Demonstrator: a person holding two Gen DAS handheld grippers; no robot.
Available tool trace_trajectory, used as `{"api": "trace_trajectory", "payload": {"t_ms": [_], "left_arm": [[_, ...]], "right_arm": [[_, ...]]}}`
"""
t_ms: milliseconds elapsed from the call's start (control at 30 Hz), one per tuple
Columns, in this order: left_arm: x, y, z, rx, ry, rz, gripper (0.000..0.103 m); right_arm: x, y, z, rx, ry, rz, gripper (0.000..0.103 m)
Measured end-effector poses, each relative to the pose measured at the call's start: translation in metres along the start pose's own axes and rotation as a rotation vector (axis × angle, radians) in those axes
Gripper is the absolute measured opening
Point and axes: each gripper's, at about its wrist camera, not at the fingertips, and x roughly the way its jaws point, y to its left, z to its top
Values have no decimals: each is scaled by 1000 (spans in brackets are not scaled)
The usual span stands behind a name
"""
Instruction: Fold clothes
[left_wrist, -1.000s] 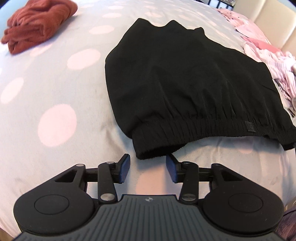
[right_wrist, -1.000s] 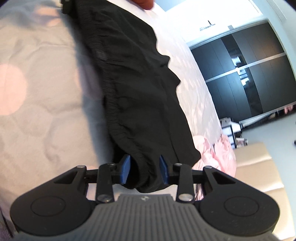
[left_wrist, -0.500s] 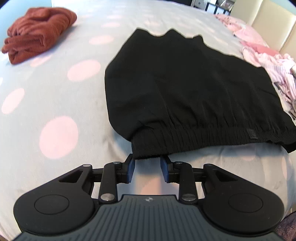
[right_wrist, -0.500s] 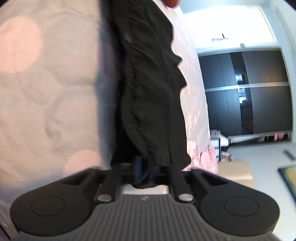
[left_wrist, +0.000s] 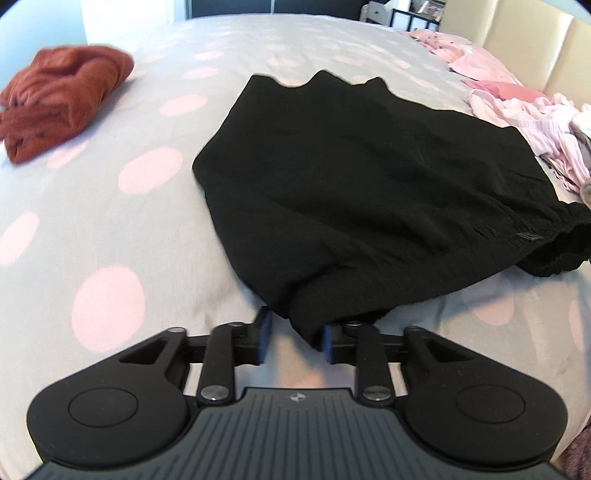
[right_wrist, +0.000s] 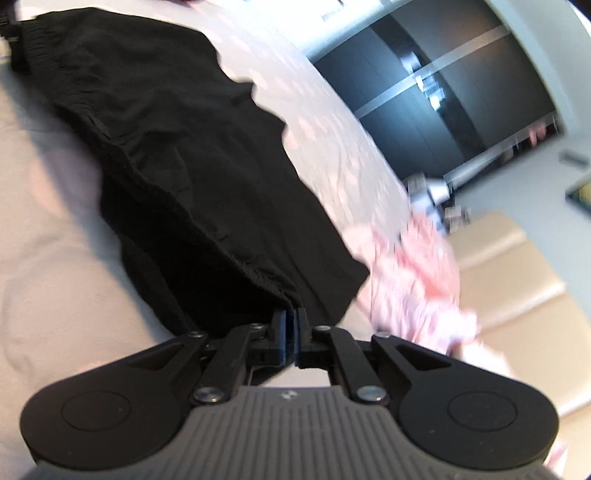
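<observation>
Most of what you see is the bed (left_wrist: 92, 206), a grey cover with pale pink dots, and it leaves you wide bare room to the left of the garment and along the near edge. The black shorts (left_wrist: 362, 173) lie flat on it near the middle, their long axis running across your left view from the near-left corner to the far right, with the gathered waistband along the near side and the scalloped hem pointing away toward the far end of the bed. A heap of pink clothes (left_wrist: 524, 114) crowds the right side, just beside the shorts' right end, with a cream padded headboard (left_wrist: 528, 40) behind it, so room there is tight. A crumpled rust-red garment (left_wrist: 62, 99) sits well apart at the far left. Your left tongs (left_wrist: 293, 338) are closing around the near-left waistband corner; cloth lies between the blue pads (left_wrist: 263, 334), which stand a little apart from it. Your right tongs (right_wrist: 291, 332) are pressed together, pinching the other end of the waistband.
</observation>
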Motion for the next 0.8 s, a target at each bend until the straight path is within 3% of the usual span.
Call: {"api": "trace_trajectory", "payload": {"t_ms": [133, 267, 400, 600, 700, 800], "left_arm": [[-8, -8, 10, 73, -61, 22, 7], [-20, -10, 23, 90, -84, 25, 6], [-30, -13, 35, 114, -86, 44, 5], [-49, -18, 64, 220, 24, 64, 5], [-75, -25, 89, 326, 55, 71, 5], [-111, -33, 114, 443, 45, 138, 4]], "right_arm": [[4, -9, -4, 83, 35, 63, 5], [0, -7, -8, 77, 84, 100, 10], [-4, -14, -13, 163, 133, 175, 9], [-4, -46, -6, 319, 168, 281, 3], [-23, -71, 13, 280, 127, 243, 2], [-57, -94, 44, 135, 55, 112, 0]]}}
